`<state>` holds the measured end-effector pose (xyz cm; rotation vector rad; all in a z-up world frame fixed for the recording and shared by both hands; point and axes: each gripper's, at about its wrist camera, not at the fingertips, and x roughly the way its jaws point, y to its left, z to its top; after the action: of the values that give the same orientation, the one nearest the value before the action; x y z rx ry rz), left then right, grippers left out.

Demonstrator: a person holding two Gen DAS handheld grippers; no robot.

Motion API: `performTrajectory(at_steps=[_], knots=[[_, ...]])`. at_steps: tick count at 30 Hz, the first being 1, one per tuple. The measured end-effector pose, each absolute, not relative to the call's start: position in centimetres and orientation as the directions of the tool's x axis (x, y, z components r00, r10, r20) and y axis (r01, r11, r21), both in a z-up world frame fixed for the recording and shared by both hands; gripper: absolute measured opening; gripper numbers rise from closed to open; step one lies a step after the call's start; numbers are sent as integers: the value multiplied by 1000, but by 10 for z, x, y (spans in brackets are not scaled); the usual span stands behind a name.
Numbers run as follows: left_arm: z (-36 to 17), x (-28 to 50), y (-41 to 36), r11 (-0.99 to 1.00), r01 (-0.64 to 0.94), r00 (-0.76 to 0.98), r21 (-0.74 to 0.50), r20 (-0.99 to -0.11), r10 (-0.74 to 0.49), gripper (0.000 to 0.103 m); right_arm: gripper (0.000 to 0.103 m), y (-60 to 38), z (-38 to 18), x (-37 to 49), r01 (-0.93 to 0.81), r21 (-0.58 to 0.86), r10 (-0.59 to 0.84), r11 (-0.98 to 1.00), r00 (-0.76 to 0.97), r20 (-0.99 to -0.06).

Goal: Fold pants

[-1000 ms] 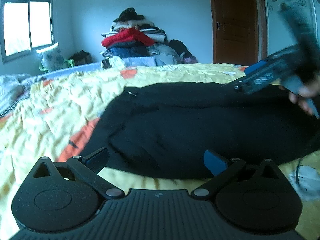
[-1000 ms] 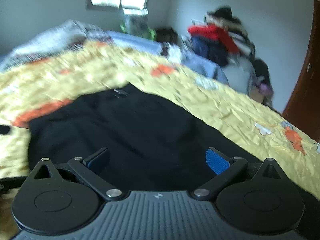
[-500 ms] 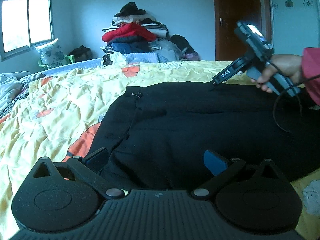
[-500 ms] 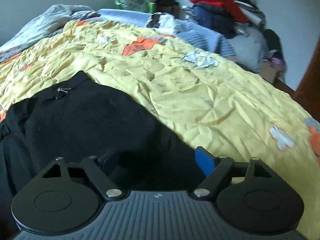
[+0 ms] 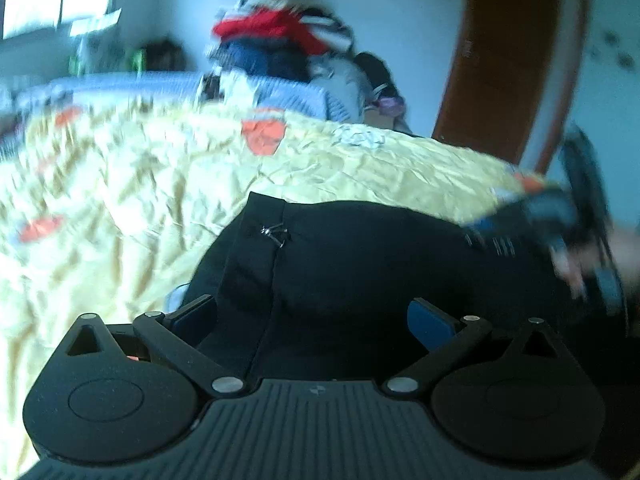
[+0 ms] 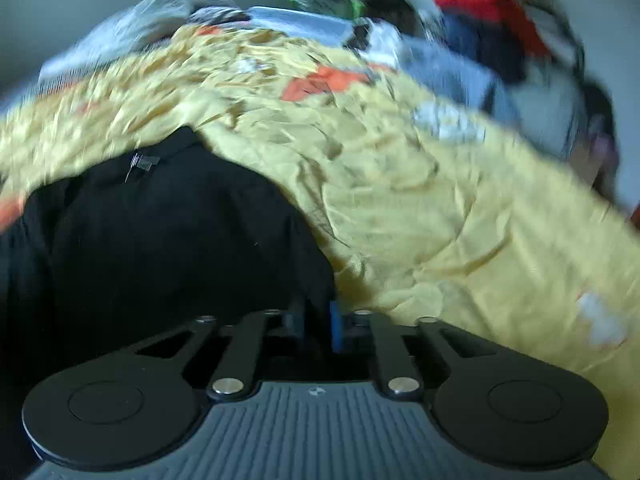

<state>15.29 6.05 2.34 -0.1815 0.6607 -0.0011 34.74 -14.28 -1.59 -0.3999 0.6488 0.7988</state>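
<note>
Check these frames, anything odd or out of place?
One thing: a small metal clip sits on the black pants near their far edge on the yellow quilt. Otherwise nothing stands out, though both views are blurred.

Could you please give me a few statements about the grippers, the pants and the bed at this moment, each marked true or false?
1. The black pants lie on a yellow bedspread. True.
2. The left gripper is clamped shut on the pants. False: its fingers are spread wide, holding nothing.
3. The right gripper has its fingers closed at the pants' edge. True.
4. The pile of clothes sits on top of the pants. False: it is beyond the bed, by the wall.
</note>
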Motion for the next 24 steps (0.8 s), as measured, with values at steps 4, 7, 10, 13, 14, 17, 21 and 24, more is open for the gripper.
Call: performTrajectory(at_steps=[4, 7, 10, 13, 14, 17, 21, 24], knots=[[24, 202, 80, 919, -95, 741, -383, -644, -192, 101, 5, -130, -16, 290, -751, -366, 475, 549, 641, -603], [21, 233, 90, 843, -135, 713, -520, -642, -281, 102, 5, -123, -18, 247, -719, -520, 466, 461, 695, -548], [13, 260, 97, 761, -164, 688, -627, -626, -368, 102, 5, -121, -23, 213, -694, -607, 476, 387, 714, -513], [3, 284, 101, 710, -200, 656, -675, -630, -415, 102, 5, -122, -26, 192, -677, -650, 482, 347, 723, -495], [-2, 291, 102, 698, -218, 645, -682, -638, -421, 101, 5, -123, -26, 186, -670, -659, 486, 342, 726, -487], [-17, 305, 111, 641, -285, 619, -713, -647, -444, 97, 5, -127, -25, 180, -663, -662, 491, 351, 732, -473], [-15, 296, 121, 633, -312, 614, -708, -659, -434, 25, 5, -128, -22, 176, -662, -641, 490, 388, 738, -465], [-11, 272, 123, 630, -283, 640, -723, -631, -437, 6, 5, -129, -16, 172, -672, -606, 495, 426, 734, -465]])
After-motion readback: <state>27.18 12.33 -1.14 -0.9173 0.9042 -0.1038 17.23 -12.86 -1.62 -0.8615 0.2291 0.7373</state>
